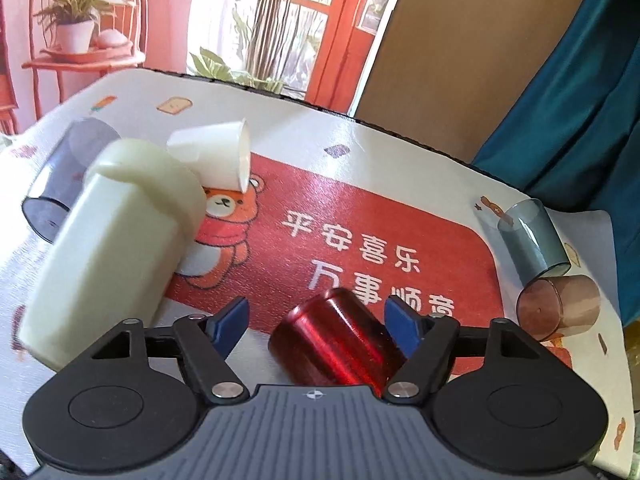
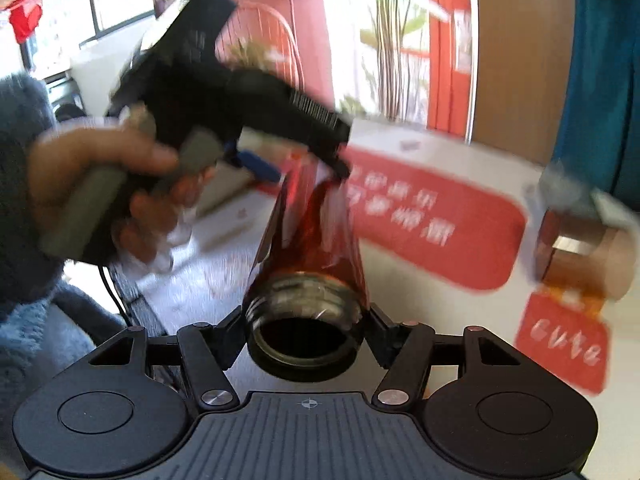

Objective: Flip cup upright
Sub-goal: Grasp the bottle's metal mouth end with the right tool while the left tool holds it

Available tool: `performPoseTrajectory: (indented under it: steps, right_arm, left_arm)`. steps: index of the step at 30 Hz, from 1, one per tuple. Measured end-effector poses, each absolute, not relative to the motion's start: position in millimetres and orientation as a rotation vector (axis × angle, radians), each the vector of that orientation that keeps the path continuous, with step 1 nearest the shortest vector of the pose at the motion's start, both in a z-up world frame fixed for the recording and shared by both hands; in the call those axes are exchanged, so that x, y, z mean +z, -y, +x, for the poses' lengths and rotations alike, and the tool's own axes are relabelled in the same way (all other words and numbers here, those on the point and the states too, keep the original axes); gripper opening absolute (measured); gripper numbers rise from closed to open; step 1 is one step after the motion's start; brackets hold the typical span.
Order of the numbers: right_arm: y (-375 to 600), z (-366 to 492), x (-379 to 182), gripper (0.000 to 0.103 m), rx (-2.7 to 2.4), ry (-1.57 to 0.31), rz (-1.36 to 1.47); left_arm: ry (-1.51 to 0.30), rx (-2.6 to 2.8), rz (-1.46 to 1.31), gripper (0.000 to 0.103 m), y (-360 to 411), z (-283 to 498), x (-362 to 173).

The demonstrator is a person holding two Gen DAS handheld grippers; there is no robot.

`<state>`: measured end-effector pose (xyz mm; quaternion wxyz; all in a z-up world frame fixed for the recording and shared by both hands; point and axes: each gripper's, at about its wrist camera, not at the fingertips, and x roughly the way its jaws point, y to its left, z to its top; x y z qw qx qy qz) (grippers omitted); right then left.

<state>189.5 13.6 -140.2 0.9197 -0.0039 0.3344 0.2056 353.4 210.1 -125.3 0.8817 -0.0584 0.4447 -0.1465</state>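
While gripped by the right claw (image 2: 306, 332), red cup (image 2: 308, 248) mouth toward camera, long axis along fingers; left claw (image 1: 316, 320) wide open

I see bright window daylight, glare on the red cup (image 1: 336, 344), heavy motion blur in right view, fisheye-warped edges.

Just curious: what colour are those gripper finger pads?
Blue pads, clearest in the left wrist view.

We note red cup (image 1: 336, 344) glossy translucent plastic, cream bottle (image 1: 108, 248) matt smooth plastic, white cup (image 1: 216, 152) matt and paper-like, mat (image 1: 360, 208) faintly grained with soft sheen, left gripper (image 1: 316, 320) matt black plastic, steel pins.
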Motion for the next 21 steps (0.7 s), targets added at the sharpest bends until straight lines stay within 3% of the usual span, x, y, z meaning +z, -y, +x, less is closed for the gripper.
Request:
performPoseTrajectory:
  steps: [21]
  right_arm:
    - [-15.9, 213.9, -73.7, 0.057, 0.484, -0.573, -0.1]
  left_arm:
    - [-1.036, -0.377, -0.375, 0.065, -253.2, 336.2, -121.1]
